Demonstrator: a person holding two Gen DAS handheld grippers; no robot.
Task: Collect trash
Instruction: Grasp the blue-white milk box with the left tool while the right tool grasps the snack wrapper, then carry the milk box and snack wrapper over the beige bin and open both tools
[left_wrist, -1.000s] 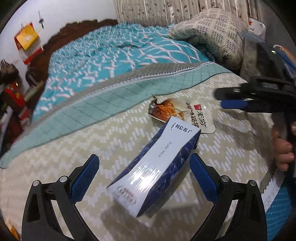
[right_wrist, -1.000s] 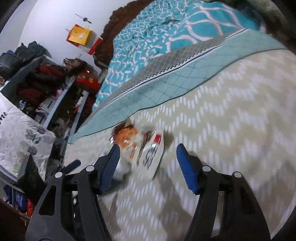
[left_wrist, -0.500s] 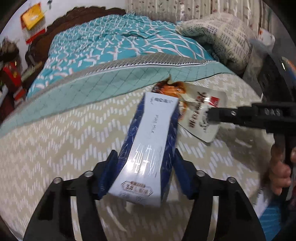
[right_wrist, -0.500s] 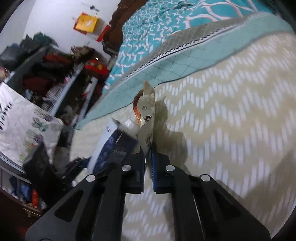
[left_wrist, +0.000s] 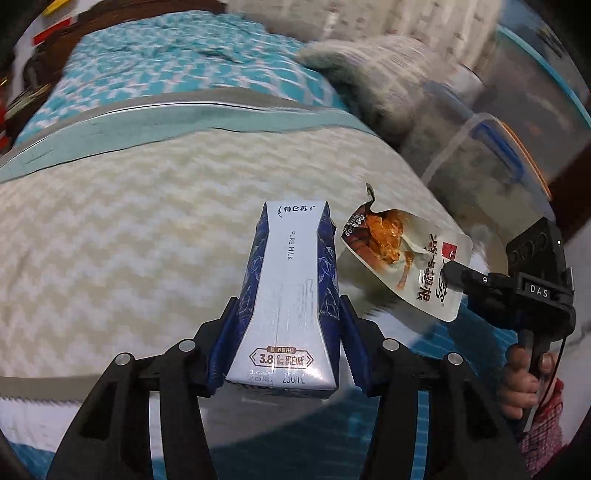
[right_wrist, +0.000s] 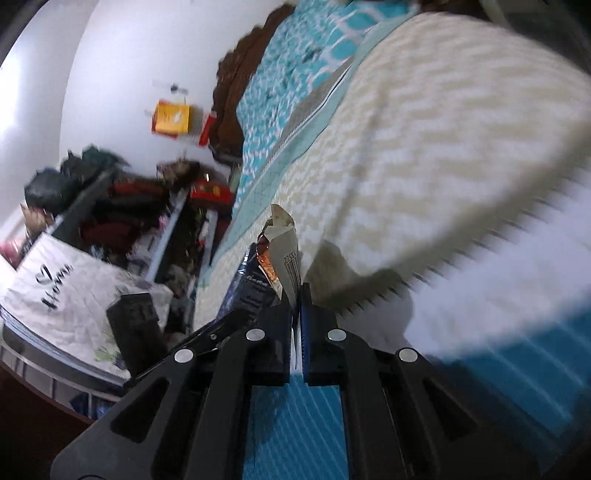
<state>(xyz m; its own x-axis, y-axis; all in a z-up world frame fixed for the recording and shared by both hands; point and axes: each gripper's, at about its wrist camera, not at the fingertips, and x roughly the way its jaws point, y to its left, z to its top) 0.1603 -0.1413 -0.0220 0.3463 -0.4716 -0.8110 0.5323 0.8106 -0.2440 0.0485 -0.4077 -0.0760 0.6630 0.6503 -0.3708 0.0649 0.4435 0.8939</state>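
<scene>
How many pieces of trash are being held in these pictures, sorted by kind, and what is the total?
Milk cartons: 1, the blue and white milk carton clamped in the left gripper.
Snack wrappers: 1, the opened snack wrapper pinched by the right gripper.
Total: 2
</scene>
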